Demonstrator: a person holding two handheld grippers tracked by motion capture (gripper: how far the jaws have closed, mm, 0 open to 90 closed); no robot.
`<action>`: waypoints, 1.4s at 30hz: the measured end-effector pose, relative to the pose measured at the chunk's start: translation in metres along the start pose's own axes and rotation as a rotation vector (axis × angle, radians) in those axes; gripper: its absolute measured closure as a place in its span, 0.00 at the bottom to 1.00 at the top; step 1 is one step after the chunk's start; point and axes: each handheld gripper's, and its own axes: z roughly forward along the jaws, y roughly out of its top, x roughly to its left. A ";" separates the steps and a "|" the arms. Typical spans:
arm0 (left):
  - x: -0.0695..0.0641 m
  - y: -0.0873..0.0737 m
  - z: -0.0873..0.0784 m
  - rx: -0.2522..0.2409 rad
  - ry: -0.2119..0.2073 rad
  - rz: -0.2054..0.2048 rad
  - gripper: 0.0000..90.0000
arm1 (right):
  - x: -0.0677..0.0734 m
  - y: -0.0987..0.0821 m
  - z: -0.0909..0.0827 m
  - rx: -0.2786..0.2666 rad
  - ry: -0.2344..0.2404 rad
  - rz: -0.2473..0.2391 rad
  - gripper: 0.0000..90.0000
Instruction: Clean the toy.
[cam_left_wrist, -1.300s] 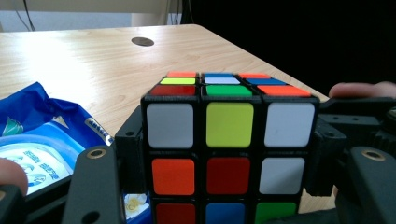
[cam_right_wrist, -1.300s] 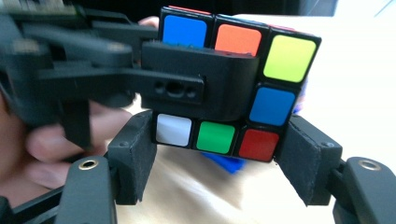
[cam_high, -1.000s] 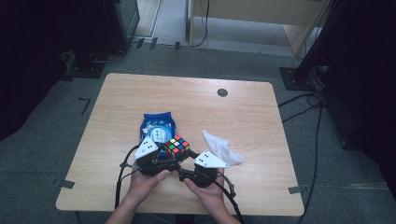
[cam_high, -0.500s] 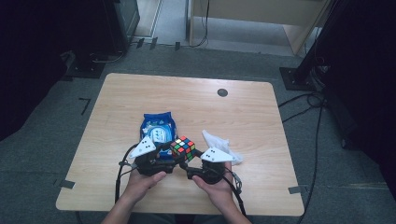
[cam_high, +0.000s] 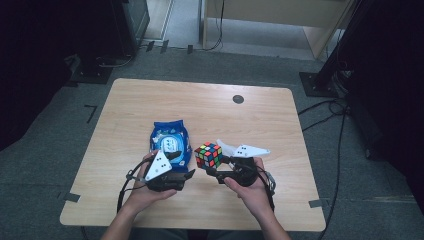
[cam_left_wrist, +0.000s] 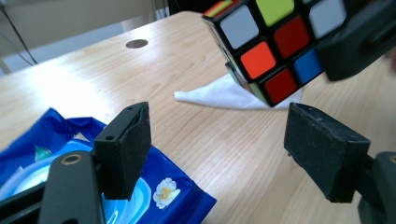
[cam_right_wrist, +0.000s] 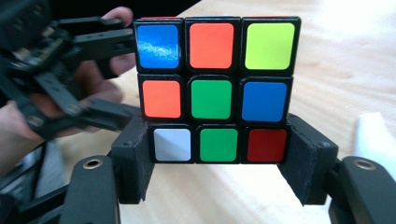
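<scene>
The Rubik's cube (cam_high: 208, 155) is held above the wooden table (cam_high: 260, 115), near the middle of its near half, between the blue wet-wipe pack (cam_high: 170, 141) and the white tissue (cam_high: 227, 147). A cube has no long axis. In the right gripper view the cube (cam_right_wrist: 215, 90) sits square, with its rows level and one full face toward that camera. In the left gripper view it is tilted (cam_left_wrist: 275, 44), one corner pointing down over the tissue (cam_left_wrist: 224, 95).

The right gripper (cam_high: 218, 166) is clamped on the cube; its two black pads press the bottom row from both sides. The left gripper (cam_high: 190, 173) stands just beside the cube without touching it. Its jaws have just been opening, stand wide apart and hold nothing.

The wet-wipe pack lies flat, just left of the cube, with its long axis running away from the person. The tissue lies just right of the cube. The far half of the table is bare apart from a round cable port (cam_high: 238, 99), and bare wood borders the right edge. Both hands rest near the front edge.
</scene>
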 end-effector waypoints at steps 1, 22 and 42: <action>-0.003 0.000 0.002 0.008 0.011 0.032 0.25 | 0.000 0.001 0.000 0.008 0.013 0.003 0.39; -0.037 -0.007 0.016 0.045 0.129 0.326 0.35 | 0.005 0.000 0.021 0.150 0.143 0.154 0.38; -0.015 -0.008 0.006 -0.031 0.082 0.115 0.38 | -0.068 -0.026 -0.005 -0.007 -0.287 0.108 0.44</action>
